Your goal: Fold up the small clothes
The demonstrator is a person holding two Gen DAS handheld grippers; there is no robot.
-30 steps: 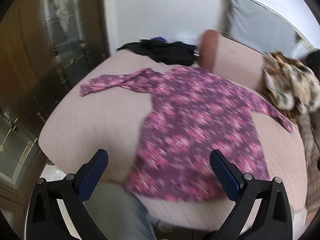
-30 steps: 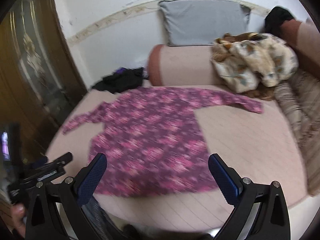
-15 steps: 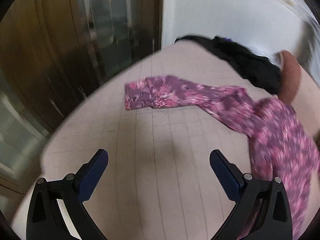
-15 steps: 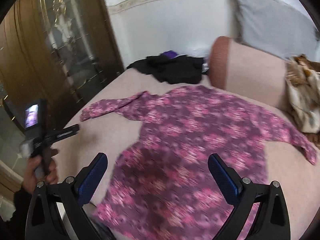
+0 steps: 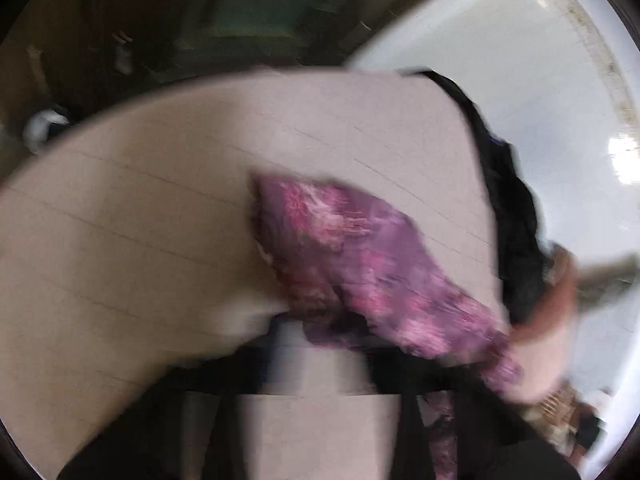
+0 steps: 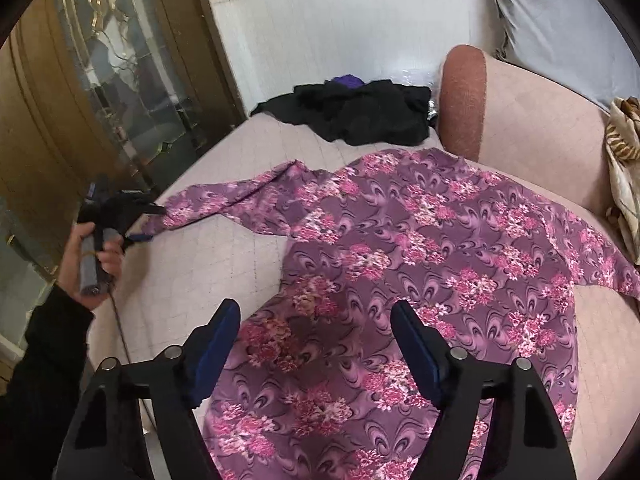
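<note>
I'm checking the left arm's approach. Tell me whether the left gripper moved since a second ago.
Yes. The left gripper swung away from the black clothes pile to the purple floral shirt's sleeve cuff, its jaws closing there.

The picture is heavily blurred. A purple floral sleeve lies across the pale pink quilted bed, its cuff end toward the bed's middle. The left gripper, a dark smear at the sleeve's near edge, is closing on that fabric. Black clothing lies beyond the sleeve, by the white wall.
</note>
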